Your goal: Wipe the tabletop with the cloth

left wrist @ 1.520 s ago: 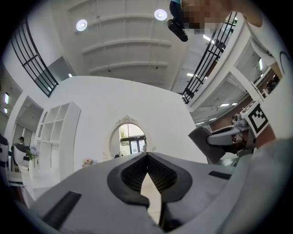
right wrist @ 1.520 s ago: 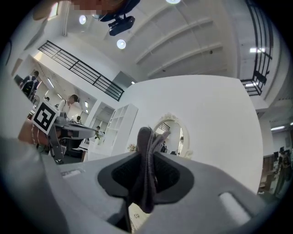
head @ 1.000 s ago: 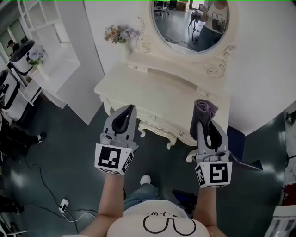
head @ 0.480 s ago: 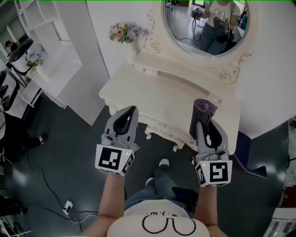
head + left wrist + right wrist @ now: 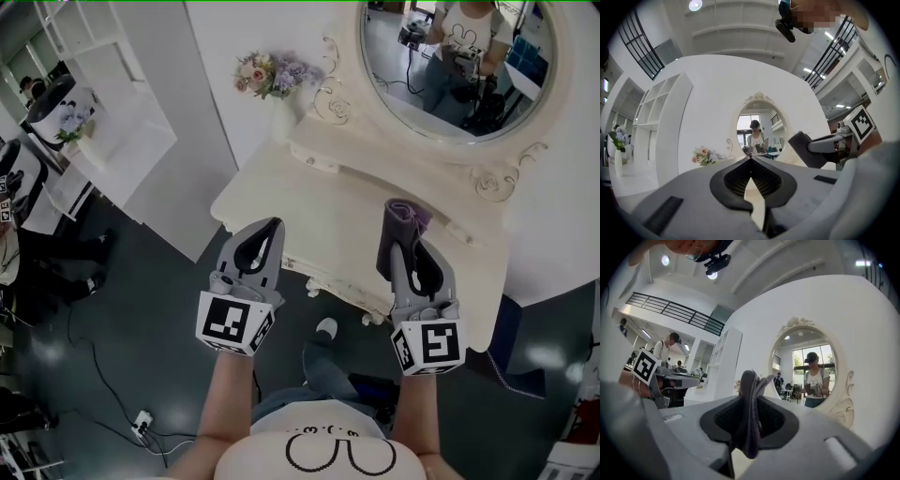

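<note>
A cream dressing table (image 5: pixel 328 202) with a bare top stands against the white wall, under an oval mirror (image 5: pixel 450 56). My right gripper (image 5: pixel 398 239) hangs above the table's front right part, shut on a folded grey-purple cloth (image 5: pixel 403 217) that sticks up past its fingertips. In the right gripper view the cloth (image 5: pixel 751 413) is pinched between the jaws. My left gripper (image 5: pixel 265 234) is held over the table's front left edge, shut with nothing in it (image 5: pixel 750 161). Neither gripper touches the tabletop.
A small bunch of flowers (image 5: pixel 274 75) in a vase stands at the table's back left corner. White shelving (image 5: pixel 98 89) stands to the left. A cable and plug (image 5: pixel 141 422) lie on the dark floor, and my foot (image 5: pixel 323 330) shows below the table's edge.
The table and mirror have come closer and slid right and down in the head view as I step toward them. Both grippers keep their pose; the cloth stays held.
</note>
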A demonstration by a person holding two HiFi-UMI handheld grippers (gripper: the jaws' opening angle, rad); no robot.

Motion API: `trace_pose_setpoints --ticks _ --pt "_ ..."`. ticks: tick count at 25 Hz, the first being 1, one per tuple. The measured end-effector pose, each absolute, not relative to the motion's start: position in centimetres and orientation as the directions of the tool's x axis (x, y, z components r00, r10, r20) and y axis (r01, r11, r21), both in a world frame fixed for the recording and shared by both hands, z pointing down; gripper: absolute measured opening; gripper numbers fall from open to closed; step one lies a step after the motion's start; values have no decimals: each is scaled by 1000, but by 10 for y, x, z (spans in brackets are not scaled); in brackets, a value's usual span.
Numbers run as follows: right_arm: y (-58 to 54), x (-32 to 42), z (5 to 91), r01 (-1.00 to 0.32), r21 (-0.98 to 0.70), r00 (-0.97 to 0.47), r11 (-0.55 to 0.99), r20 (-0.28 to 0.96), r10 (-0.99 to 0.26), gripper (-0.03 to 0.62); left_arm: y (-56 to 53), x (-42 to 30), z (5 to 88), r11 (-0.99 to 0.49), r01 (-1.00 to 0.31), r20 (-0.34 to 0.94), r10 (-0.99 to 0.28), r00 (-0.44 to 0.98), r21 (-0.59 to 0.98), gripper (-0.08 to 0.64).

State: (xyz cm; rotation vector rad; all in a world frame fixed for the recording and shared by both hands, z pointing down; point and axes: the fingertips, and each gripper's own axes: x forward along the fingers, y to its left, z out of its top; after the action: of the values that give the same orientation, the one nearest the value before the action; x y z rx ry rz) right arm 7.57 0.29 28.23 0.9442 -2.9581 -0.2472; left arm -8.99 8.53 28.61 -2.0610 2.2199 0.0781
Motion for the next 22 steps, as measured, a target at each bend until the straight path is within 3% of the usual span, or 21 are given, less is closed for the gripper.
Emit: trace_pose_setpoints --ticks 13,22 --pt "-130 -13 317 -553 -1 -831 833 68 -551 87 -45 -175 288 103 -993 -82 -992 -99 -58 -2" --pt "-167 -54 326 -519 -104 -855 848 59 -516 87 -84 -199 297 96 -992 -45 -995 -93 -77 -2"
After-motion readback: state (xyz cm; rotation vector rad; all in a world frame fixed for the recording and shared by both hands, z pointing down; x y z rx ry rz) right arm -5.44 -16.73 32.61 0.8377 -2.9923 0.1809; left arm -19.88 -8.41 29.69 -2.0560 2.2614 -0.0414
